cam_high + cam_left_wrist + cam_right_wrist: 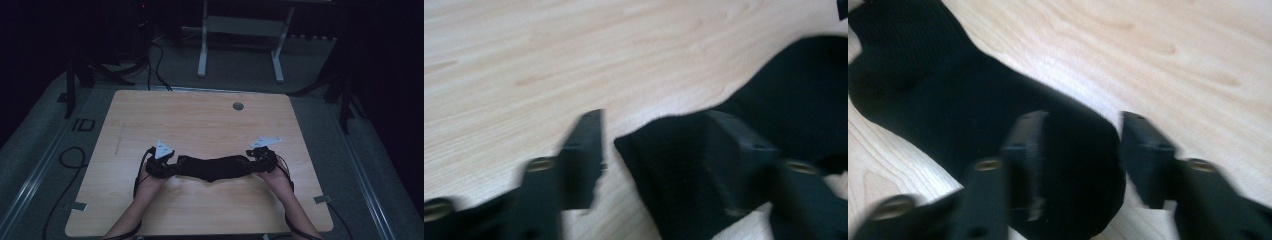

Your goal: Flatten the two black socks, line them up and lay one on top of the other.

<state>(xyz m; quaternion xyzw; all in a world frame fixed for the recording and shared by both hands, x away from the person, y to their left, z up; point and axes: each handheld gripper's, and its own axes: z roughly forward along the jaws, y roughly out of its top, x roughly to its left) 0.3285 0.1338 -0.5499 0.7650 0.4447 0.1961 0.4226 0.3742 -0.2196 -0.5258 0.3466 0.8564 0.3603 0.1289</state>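
A black sock point(215, 168) lies stretched left to right on the wooden table point(200, 120), near its front. My left gripper point(167, 167) is at the sock's left end, my right gripper point(255, 162) at its right end. In the left gripper view the left gripper point(655, 120) is open, with a corner of the sock point(804, 90) lying between the jaws and under the right one. In the right gripper view the right gripper point(1084, 120) is open too, its jaws either side of the rounded end of the sock point(923, 75).
A round grommet hole point(238, 106) sits at the table's far edge. A white desk frame point(202, 50) stands on the carpet behind. Cables point(70, 155) lie on the floor to the left. The room around is dark.
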